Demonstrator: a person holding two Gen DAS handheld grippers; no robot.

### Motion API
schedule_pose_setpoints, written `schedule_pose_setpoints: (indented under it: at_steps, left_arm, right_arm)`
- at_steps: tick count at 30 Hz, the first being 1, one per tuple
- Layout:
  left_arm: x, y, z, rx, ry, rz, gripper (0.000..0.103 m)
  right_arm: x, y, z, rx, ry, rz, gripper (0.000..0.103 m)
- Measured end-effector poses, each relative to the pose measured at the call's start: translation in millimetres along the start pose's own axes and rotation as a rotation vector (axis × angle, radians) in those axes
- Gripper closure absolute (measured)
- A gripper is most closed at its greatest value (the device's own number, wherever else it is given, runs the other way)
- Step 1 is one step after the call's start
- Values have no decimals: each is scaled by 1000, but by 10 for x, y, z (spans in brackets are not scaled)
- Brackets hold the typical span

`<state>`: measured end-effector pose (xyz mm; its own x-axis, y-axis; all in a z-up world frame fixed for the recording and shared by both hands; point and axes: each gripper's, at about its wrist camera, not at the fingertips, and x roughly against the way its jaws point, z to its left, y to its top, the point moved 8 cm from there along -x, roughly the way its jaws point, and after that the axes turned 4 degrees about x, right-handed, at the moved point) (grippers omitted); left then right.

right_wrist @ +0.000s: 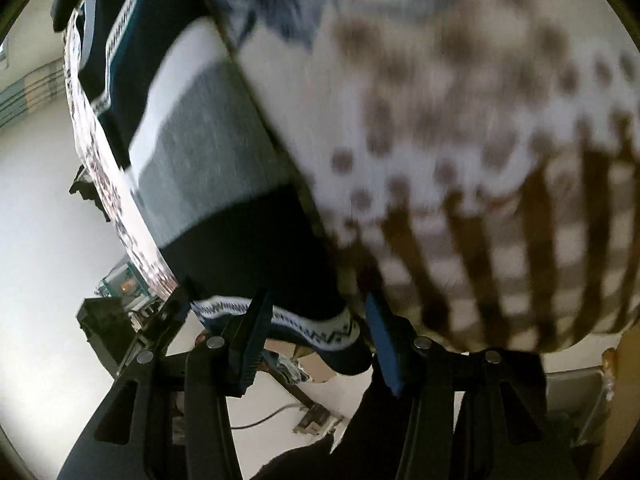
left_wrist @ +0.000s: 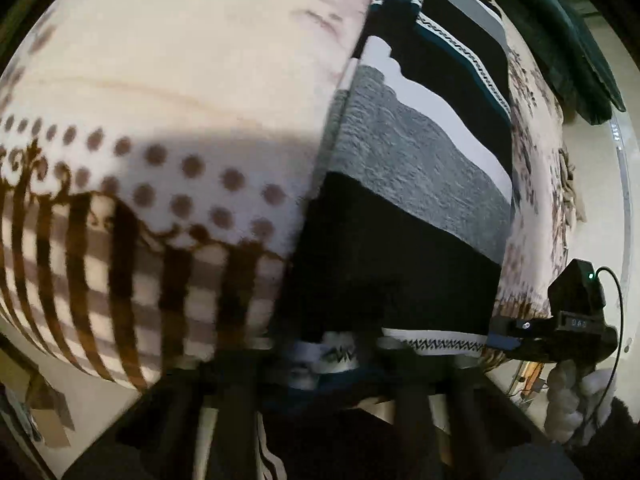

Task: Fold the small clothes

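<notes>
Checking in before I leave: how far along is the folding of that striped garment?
Done: the striped garment lies as a long flat strip on the patterned blanket. In hand: both grippers are at its near hem; the right gripper has its jaws open around the zigzag hem, the left gripper looks nearly closed there. Left: no crosswise fold shows yet.

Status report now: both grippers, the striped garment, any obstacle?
Right gripper open around the striped garment's patterned hem. Left gripper blurred, grip unclear. Garment lies flat on the patterned blanket. No obstacle seen.
</notes>
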<state>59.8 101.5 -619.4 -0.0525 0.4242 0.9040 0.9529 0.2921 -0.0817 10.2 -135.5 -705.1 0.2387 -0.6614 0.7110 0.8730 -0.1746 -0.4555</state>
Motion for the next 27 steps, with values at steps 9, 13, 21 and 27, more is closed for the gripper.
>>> schedule_pose_setpoints:
  at_steps: [9,13,21,27]
  left_arm:
    - [99,61,210,4,-16,-43,94]
    - [196,28,216,27,-62,-30,89]
    - [12,105,419,143,-204,-5,35]
    - [-268,82,209,79,-215,66,35]
  right_arm:
    - [-180,-244,87,65,-73,-77,96]
    - [-397,-180,252,88,-116,-52,94]
    - [-375,-172,225,86,-18,-21,43]
    - [-662,-120,205,48,84,12,43]
